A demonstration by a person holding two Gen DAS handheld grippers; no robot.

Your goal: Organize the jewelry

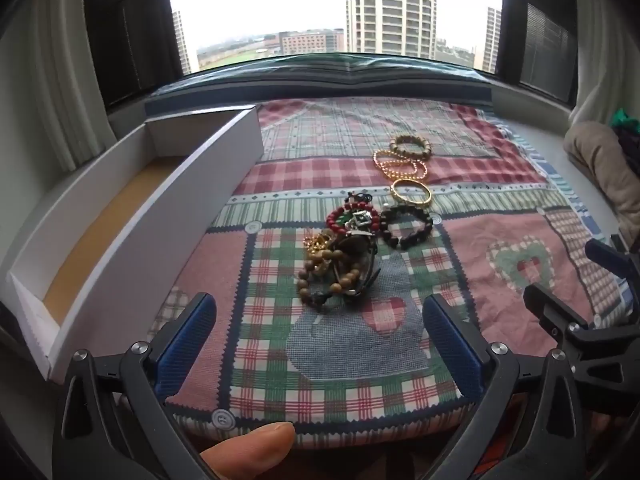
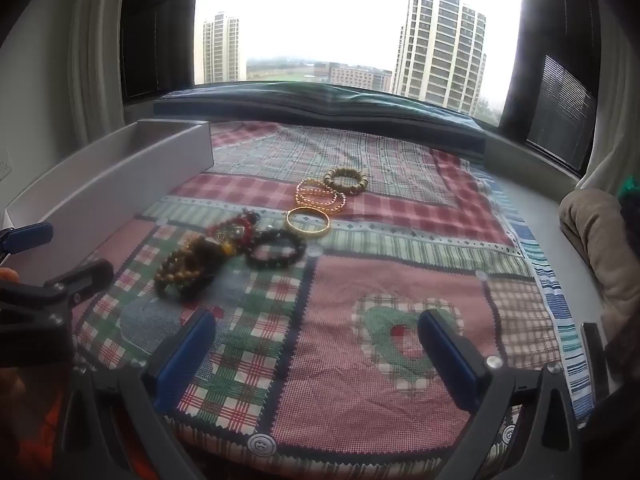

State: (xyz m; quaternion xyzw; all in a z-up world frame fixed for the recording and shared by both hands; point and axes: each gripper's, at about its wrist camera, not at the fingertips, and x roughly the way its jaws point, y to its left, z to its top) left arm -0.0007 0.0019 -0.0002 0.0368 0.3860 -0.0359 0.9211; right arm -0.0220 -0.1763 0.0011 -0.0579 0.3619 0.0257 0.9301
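1. The jewelry lies on a patchwork cloth by the window. A tangled pile of bead strands sits nearest the grippers, with a red bracelet at its far edge and a black bracelet just beside that.
2. Beyond these, in a rough line running away toward the window, lie a gold bangle, a gold bead chain and a tan bracelet.
3. A long white box stands along the left edge of the cloth, its long axis running away from the cameras. It looks to hold nothing so far, so I judge the sorting has barely begun.
4. The left gripper has its jaws wide apart with nothing between them. The pile sits straight ahead of the gap, near and centred, and the box is just to its left.
5. The right gripper also has its jaws apart and holds nothing. From its view the pile lies ahead and well to the left, and only cloth lies ahead of the gap.
6. The left gripper is therefore the nearer one and better lined up. A straight push forward and down would probably bring its jaws onto the pile.
7. The strands are tangled, so a pinch may lift several pieces at once.
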